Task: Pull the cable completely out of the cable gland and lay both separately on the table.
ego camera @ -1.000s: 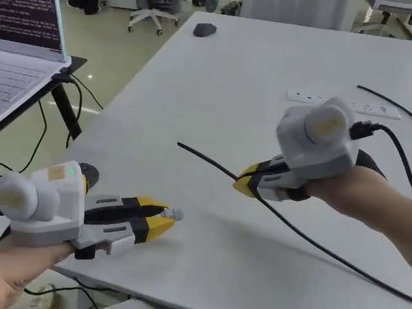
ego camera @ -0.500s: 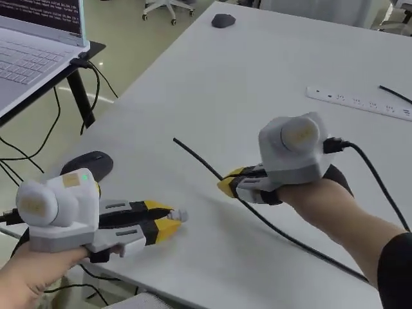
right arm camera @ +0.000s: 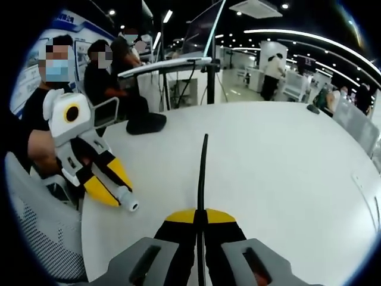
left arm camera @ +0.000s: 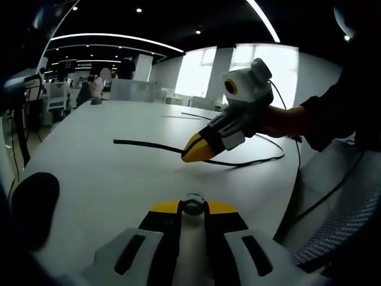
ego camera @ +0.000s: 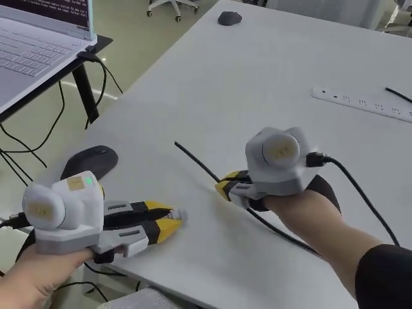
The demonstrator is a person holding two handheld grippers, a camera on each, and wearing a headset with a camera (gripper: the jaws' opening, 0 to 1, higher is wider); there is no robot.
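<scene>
On the surface [ego camera: 270, 71]: we find the cable [ego camera: 193, 158] and the cable gland [ego camera: 177, 215] already apart; the free end of the cable carries nothing.
Left tongs [ego camera: 168, 219]: pressed nearly together on the cable gland, which sticks out of the yellow tips as a small pale piece.
Place of the gland: held low at the near edge of the surface. We cannot tell if it touches.
Right tongs [ego camera: 225, 187]: closed flat on the cable, which passes between the two jaws. In the right gripper view it runs straight forward from the tips.
Place of the cable: the free end points to the far left and seems to rest on the surface. The other part runs back under the right hand to the near right.
Long axis: a slant line from far left to near right, with the right tongs somewhere in the middle of it.
Deciding relation: the gland lies to the left of the cable line and clearly apart from it. Each piece is nearer to the hand that holds it.
Step, as we judge: the pulling is done, only the laying down remains.
Next move, as we judge: lower each piece where it is, then open. The gap between them is enough.
Risk: the gland is close to the near edge and could roll off.
Background: a power strip [ego camera: 360, 103] lies far behind, out of the way.
</scene>
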